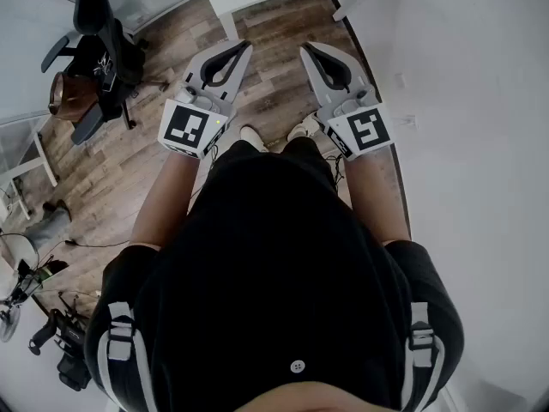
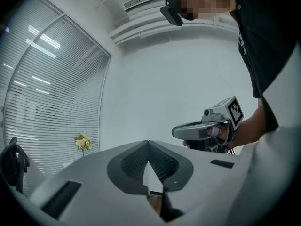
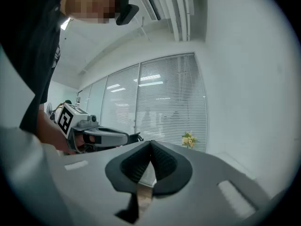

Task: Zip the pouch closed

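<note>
Wooden floor lies beneath the left claw and right claw, held side by side. Both claws are clenched on nothing.

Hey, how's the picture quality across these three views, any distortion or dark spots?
Head view: strong fisheye bend, even light on the wood floor. Left gripper view: window blinds bow outward, corners black. Right gripper view: same black corners and bowed lines.
</note>
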A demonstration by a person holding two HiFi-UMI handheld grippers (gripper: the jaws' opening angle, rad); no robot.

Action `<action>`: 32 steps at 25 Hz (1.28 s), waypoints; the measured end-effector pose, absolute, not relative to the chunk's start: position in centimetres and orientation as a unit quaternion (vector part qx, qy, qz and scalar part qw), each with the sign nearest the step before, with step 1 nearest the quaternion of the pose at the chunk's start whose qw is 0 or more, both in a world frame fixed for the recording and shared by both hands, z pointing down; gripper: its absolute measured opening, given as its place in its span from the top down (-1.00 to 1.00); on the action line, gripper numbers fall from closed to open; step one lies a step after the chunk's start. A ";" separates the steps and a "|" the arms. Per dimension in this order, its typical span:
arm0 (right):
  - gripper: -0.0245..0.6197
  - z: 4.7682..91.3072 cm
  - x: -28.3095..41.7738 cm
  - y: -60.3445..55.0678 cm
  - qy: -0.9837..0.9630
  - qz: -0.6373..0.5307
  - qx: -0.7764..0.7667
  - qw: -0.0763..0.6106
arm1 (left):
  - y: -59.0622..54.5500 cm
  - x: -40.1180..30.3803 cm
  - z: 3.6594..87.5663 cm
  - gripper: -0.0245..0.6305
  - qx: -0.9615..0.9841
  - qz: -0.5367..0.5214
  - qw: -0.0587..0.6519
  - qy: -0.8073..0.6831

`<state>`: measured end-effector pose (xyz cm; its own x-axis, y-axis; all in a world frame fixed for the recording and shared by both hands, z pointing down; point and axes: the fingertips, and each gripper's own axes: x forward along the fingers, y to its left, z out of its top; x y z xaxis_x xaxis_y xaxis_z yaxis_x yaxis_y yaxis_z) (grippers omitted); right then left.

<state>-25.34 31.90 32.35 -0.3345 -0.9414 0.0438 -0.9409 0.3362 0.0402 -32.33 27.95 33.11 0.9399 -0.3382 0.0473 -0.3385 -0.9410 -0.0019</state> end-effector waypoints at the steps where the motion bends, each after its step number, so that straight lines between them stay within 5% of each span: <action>1: 0.89 32.4 -25.5 32.0 -0.816 -0.003 0.577 0.031 | 28.1 -32.6 33.4 0.90 0.985 0.026 0.004 -0.173; 21: 0.89 33.3 -24.9 32.9 -0.810 0.019 0.585 0.033 | 28.4 -33.1 34.0 0.89 0.984 0.029 0.006 -0.177; 24: 0.62 33.5 -24.2 32.4 -0.812 0.027 0.582 0.032 | 28.0 -32.7 33.4 0.89 0.984 0.016 0.009 -0.178; 32: 0.39 33.0 -21.7 30.9 -0.819 0.018 0.573 0.032 | 26.3 -30.1 33.3 0.43 0.981 0.023 0.008 -0.191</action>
